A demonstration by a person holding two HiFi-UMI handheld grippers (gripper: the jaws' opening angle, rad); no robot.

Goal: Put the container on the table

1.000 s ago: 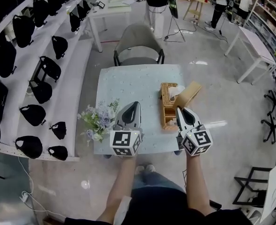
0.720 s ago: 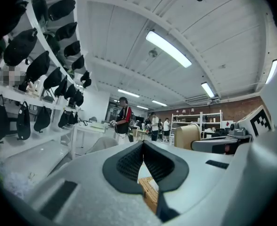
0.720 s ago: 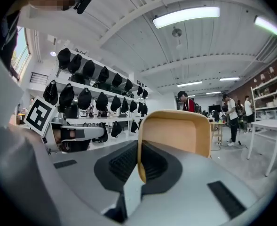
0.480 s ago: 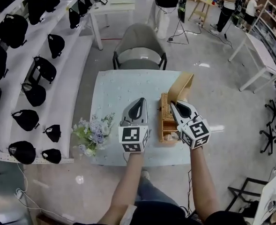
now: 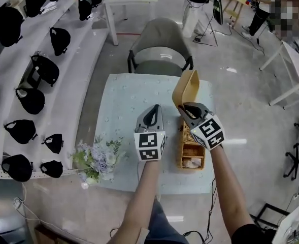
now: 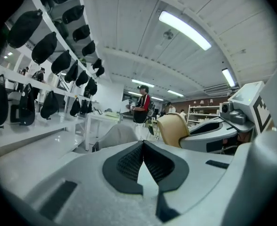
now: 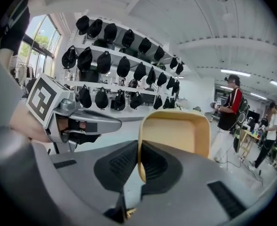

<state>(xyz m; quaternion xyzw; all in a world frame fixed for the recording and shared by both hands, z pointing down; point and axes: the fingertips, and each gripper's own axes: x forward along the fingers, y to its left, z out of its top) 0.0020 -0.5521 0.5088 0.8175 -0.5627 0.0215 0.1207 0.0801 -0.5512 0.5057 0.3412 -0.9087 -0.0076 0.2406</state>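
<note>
Tan container (image 5: pixel 186 88) looks light, stiff and thin-walled. It hangs tilted over the table (image 5: pixel 126 100), by the basket's (image 5: pixel 192 151) far end. Right gripper (image 5: pixel 186 107) clamps one side wall at the rim, a decent hold that may pivot. Left gripper (image 5: pixel 153 110) has jaws together, empty.

Right gripper (image 5: pixel 185 107) is covering the upper end of the basket (image 5: pixel 192 154). The pale thing lying at the basket's lower end is showing too small to tell. The container (image 5: pixel 186 88) is losing its lower edge between the pads. Flowers (image 5: pixel 96 159) are hiding the table's (image 5: pixel 124 100) lower-left corner.
</note>
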